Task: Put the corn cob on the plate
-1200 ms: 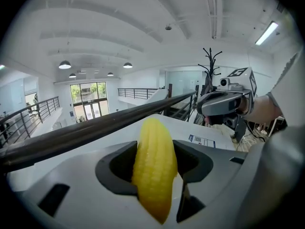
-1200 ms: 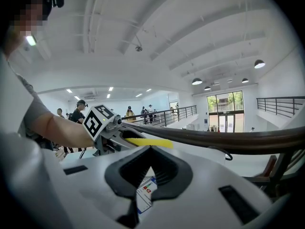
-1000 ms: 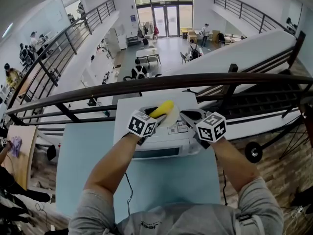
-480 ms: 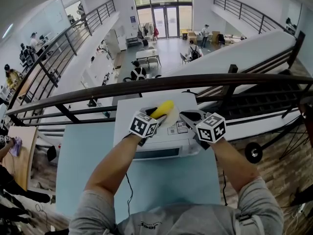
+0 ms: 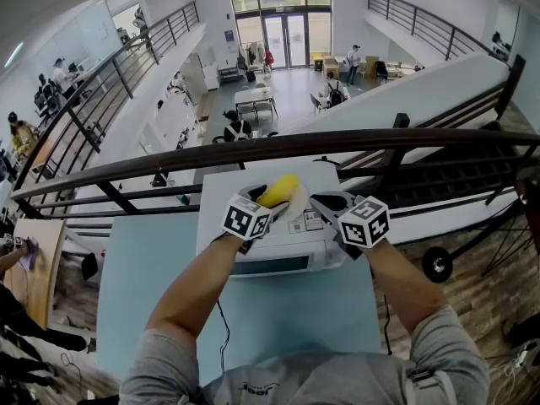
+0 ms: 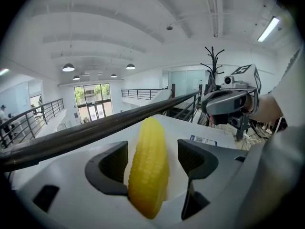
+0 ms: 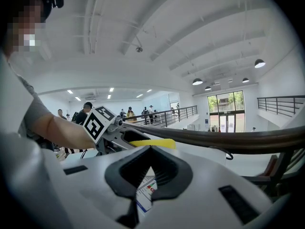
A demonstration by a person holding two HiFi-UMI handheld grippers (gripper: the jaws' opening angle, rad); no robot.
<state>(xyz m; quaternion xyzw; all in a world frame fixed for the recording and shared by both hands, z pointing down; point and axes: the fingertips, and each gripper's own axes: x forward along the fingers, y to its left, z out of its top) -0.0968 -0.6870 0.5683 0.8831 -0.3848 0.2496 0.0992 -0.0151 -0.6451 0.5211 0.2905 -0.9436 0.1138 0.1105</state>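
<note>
A yellow corn cob (image 6: 148, 168) lies lengthwise between the jaws of my left gripper (image 6: 153, 159), over a white plate (image 6: 175, 187). The jaws are opening. A gap shows between the cob and the right pad, so nothing presses on it. In the head view the corn cob (image 5: 278, 190) sits on the plate (image 5: 298, 197) on top of a white box, just ahead of the left gripper (image 5: 268, 201). My right gripper (image 5: 324, 201) hovers to the right of the plate, jaws shut with nothing in them. From the right gripper (image 7: 148, 173) I see the cob (image 7: 153, 143) side-on.
The white box (image 5: 278, 247) stands on a pale blue table (image 5: 152, 268) and has a printed label (image 5: 305, 221) on its top. A dark railing (image 5: 354, 137) runs right behind the box, with an open drop to a lower floor beyond.
</note>
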